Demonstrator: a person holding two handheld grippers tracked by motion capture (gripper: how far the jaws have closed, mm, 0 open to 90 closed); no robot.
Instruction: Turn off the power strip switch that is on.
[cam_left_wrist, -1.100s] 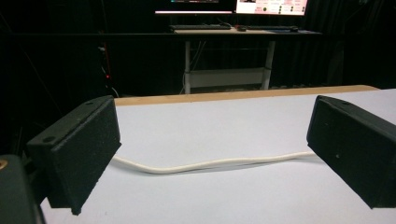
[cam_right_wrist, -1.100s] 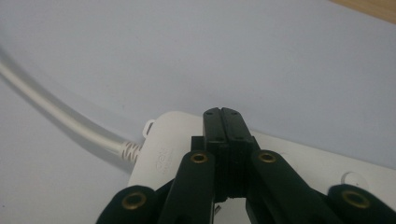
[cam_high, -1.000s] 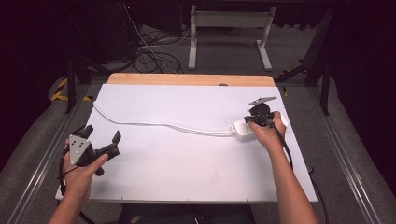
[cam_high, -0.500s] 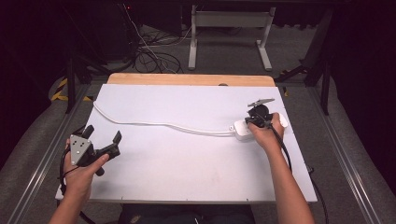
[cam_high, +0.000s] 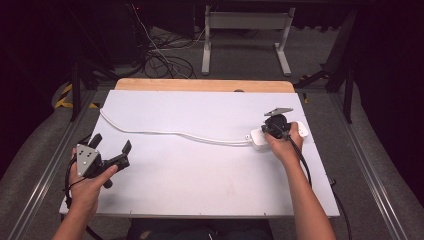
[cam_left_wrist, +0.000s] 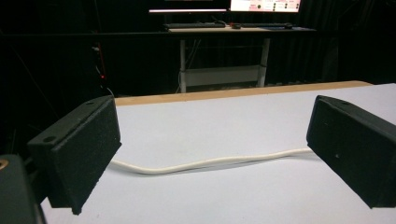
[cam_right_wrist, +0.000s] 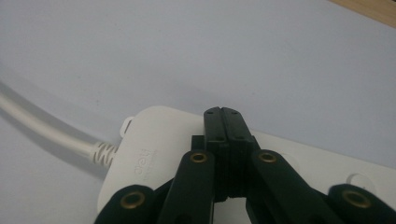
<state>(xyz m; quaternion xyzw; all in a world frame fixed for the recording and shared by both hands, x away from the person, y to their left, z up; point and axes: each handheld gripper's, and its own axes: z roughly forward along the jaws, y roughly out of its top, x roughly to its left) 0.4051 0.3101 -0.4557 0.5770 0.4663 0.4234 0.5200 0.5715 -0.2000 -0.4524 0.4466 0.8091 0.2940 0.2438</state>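
A white power strip (cam_high: 257, 139) lies on the right side of the white table (cam_high: 200, 170). Its white cable (cam_high: 175, 133) runs left across the table to the far left edge. My right gripper (cam_high: 274, 125) is over the strip with its jaws shut. In the right gripper view its closed tips (cam_right_wrist: 223, 114) rest on top of the power strip (cam_right_wrist: 154, 144), beside the point where the cable (cam_right_wrist: 37, 122) enters. My left gripper (cam_high: 112, 143) hovers open near the front left. Between its wide jaws (cam_left_wrist: 212, 140) I see the cable (cam_left_wrist: 205, 163) some way ahead.
A wooden strip (cam_high: 205, 85) borders the table's far edge. Beyond it stand a desk frame (cam_high: 245, 45) and loose black cables (cam_high: 160, 60) on the floor. Metal rails (cam_high: 370, 170) run along both sides of the table.
The right hand has shifted very slightly over the power strip. The left gripper has not moved.
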